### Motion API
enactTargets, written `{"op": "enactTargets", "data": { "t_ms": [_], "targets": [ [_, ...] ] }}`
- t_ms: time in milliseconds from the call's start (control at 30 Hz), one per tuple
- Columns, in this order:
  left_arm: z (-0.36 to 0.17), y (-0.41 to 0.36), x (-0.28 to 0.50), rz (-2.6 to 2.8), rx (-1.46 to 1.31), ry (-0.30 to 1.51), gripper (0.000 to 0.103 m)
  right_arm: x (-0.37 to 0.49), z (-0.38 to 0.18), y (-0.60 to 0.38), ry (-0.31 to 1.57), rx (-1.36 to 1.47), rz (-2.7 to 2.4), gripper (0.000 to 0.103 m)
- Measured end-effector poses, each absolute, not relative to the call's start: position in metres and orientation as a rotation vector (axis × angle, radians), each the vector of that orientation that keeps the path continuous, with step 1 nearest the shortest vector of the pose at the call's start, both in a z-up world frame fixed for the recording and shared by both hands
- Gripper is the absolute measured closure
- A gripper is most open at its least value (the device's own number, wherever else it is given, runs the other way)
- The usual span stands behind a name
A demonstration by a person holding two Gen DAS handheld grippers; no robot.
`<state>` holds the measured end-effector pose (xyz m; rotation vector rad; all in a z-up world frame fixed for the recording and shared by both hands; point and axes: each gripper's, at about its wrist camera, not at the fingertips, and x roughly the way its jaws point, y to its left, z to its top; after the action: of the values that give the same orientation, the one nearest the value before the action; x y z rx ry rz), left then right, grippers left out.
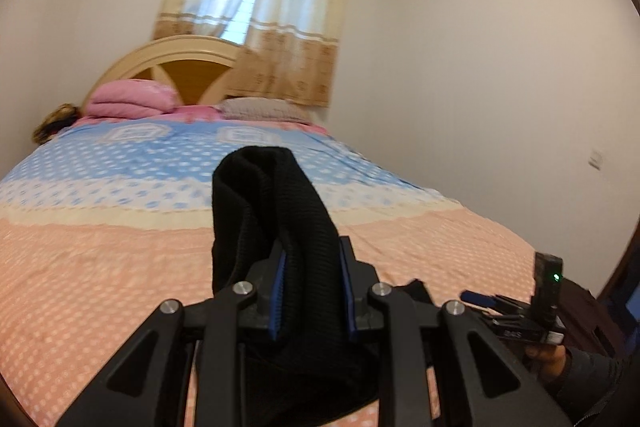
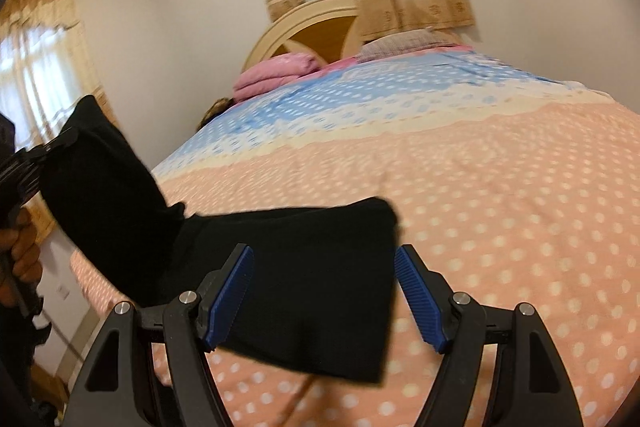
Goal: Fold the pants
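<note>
Left hand-held gripper (image 1: pixel 312 291) clamped on bunched black pants (image 1: pixel 272 211), cloth lifted above the dotted bed (image 1: pixel 120 267), right hand-held gripper (image 2: pixel 324 297) with jaws apart around the pants' hanging end (image 2: pixel 320 287), pads not pressing

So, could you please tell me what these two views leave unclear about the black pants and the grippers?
- Left wrist view: the black ribbed pants hang below the left gripper; its linkage hides their lower part.
- Right wrist view: motion blur softens the pants' edge between the open right gripper; contact unclear.
- Both views: fold state unreadable.
</note>
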<state>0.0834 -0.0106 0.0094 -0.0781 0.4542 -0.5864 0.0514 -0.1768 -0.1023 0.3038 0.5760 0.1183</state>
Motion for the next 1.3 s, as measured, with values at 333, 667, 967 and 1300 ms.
{"op": "enactTargets", "data": {
  "t_ms": [333,667,967,1300],
  "targets": [
    [-0.028,-0.097,0.084,-0.678,0.007,0.577,0.079,0.055,-0.111,-0.212,0.58,0.396,0.024,0.029],
    [-0.081,-0.163,0.083,-0.668,0.177,0.661,0.077,0.058,-0.116,-0.221,0.582,0.414,-0.01,0.029],
    [-0.048,-0.154,0.016,-0.736,0.216,0.49,0.045,0.056,-0.119,-0.228,0.586,0.453,-0.018,0.029],
    [-0.08,-0.048,0.052,-0.355,0.065,0.566,0.036,0.05,-0.092,-0.153,0.592,0.276,0.19,0.029]
  ]
}}
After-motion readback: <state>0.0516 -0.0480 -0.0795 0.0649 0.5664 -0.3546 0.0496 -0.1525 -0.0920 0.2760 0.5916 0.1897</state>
